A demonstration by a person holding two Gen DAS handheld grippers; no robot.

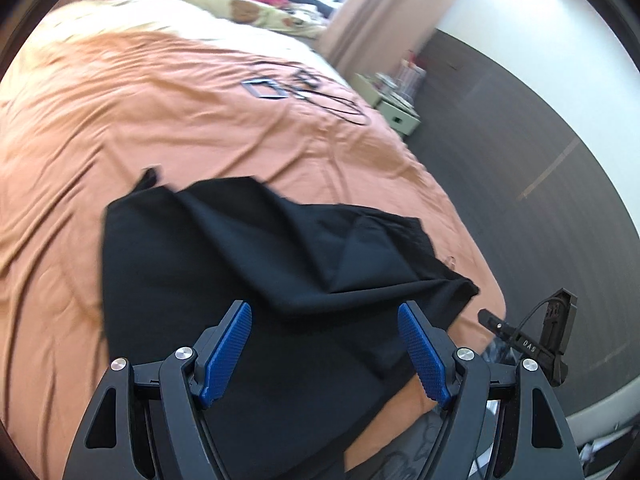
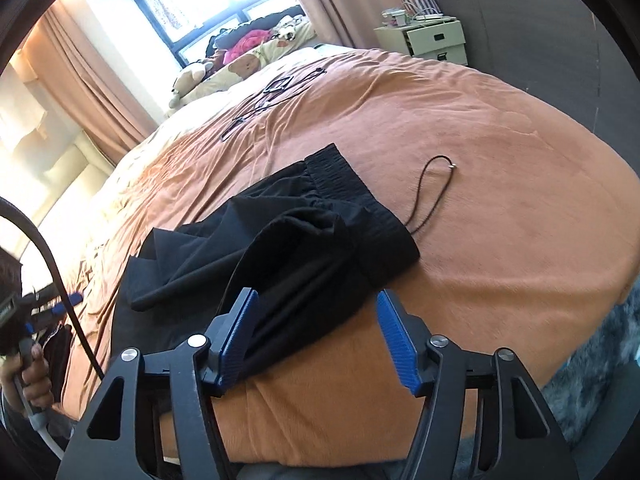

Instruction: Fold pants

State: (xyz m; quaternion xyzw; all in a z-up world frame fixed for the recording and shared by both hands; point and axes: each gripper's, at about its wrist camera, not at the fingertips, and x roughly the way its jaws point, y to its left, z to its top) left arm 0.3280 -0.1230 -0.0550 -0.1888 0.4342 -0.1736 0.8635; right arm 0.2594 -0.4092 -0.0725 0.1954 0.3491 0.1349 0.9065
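The black pants lie bunched and partly folded on the orange bedspread, near the bed's front edge. In the right wrist view the pants show their elastic waistband at the far end and a drawstring trailing right. My left gripper is open, hovering just above the pants, holding nothing. My right gripper is open over the near edge of the pants, its left pad close to the cloth. The left gripper also shows at the left edge of the right wrist view.
Flat black frames and a cord lie farther up the bed. Pillows and plush toys sit by the window. A white nightstand stands at the bed's far right. Dark floor runs alongside the bed.
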